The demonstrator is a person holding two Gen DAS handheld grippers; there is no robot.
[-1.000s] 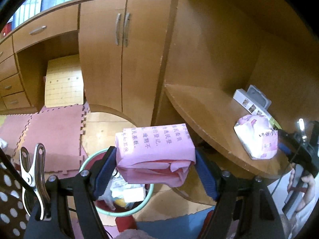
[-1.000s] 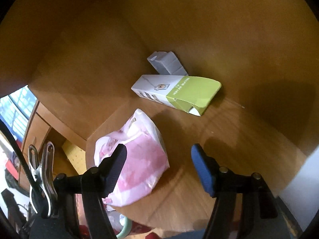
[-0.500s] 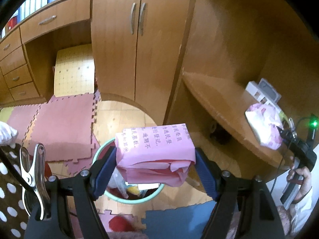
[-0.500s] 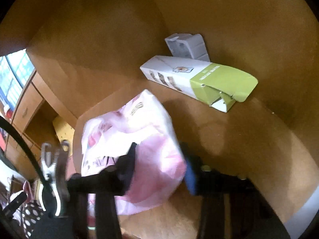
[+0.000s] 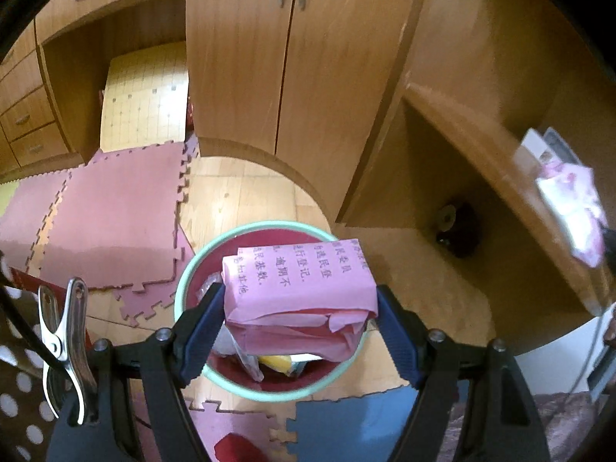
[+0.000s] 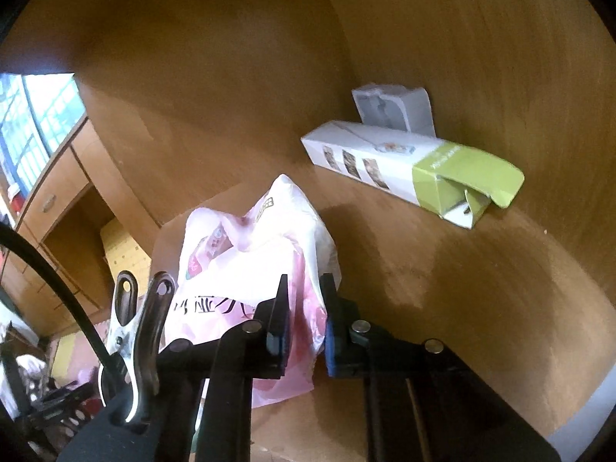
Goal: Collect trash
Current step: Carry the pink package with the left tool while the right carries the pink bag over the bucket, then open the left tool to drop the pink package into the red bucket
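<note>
Left hand-held gripper [image 5: 298,317] pinches a pink paper packet [image 5: 298,292] between spread jaws, directly above the green-rimmed trash bin [image 5: 184,288] on the floor. Right hand-held gripper [image 6: 302,317], jaws closing, squeezes a pink-white plastic bag [image 6: 246,254] lying on the wooden shelf [image 6: 442,269], up and right of the bin. Green-white carton [image 6: 404,169] and grey box [image 6: 392,109] lie behind the bag.
</note>
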